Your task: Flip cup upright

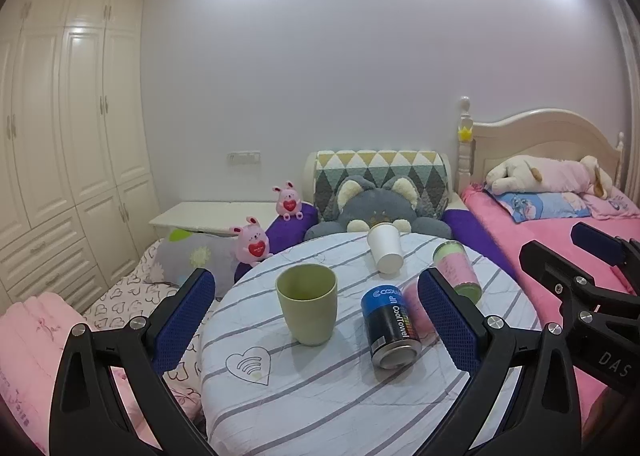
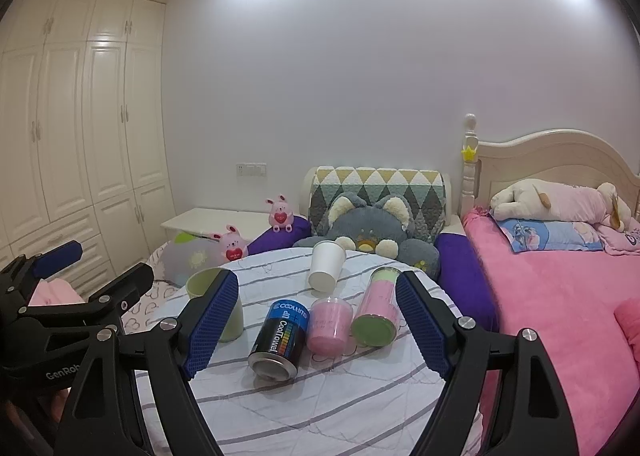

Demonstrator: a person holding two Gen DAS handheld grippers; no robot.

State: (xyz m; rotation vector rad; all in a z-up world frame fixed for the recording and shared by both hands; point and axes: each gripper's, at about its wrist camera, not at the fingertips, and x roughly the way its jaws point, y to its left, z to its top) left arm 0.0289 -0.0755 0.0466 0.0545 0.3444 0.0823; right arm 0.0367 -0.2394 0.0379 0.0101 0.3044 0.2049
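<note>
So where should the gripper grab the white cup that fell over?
Probably around the middle of the white paper cup, with one finger on each side. It lies on its side, mouth pointing away and base toward the cameras, so the open right gripper could come from the front.

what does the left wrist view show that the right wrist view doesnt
Only the left wrist view shows the green cup whole, upright and unobstructed, and the heart print on the tablecloth.

Only the right wrist view shows the small pink cup clearly; its own finger covers part of the green cup.

Both share the white paper cup, the CoolTowel can, the pink-and-green tube, and open grippers: left, right.
</note>
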